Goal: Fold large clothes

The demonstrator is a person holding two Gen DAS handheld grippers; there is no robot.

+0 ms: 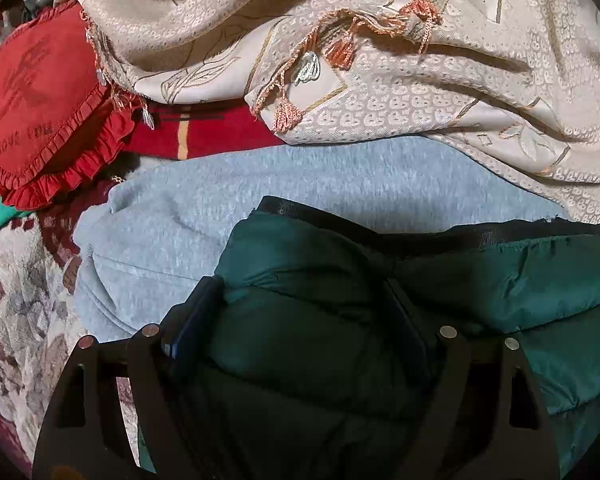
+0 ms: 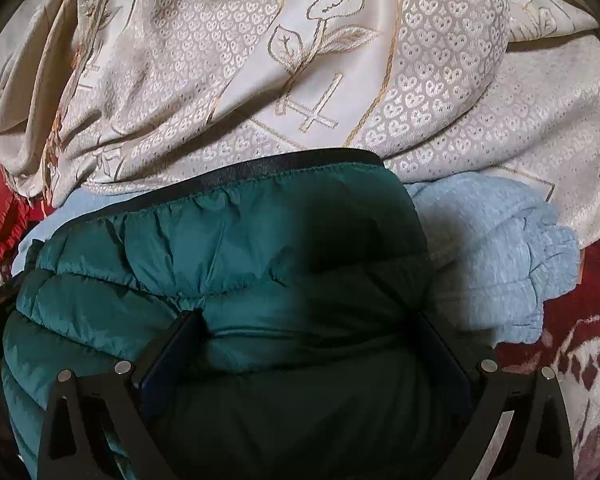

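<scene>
A dark green quilted jacket (image 1: 480,280) with a black hem band lies folded on top of a light grey sweatshirt (image 1: 300,176). My left gripper (image 1: 300,284) is lowered onto the jacket's left end with its fingers wide apart; the padding bulges between them and I see no pinch. In the right wrist view the same jacket (image 2: 220,240) fills the lower half, with the grey sweatshirt (image 2: 500,240) sticking out at the right. My right gripper (image 2: 310,316) stands wide open over the jacket and holds nothing.
A crumpled beige patterned cloth (image 1: 420,80) with orange tassels lies just behind the jacket, also across the top of the right wrist view (image 2: 260,80). A red frilled cushion (image 1: 40,100) sits at the left. Underneath is a floral blanket (image 1: 16,300) (image 2: 580,360).
</scene>
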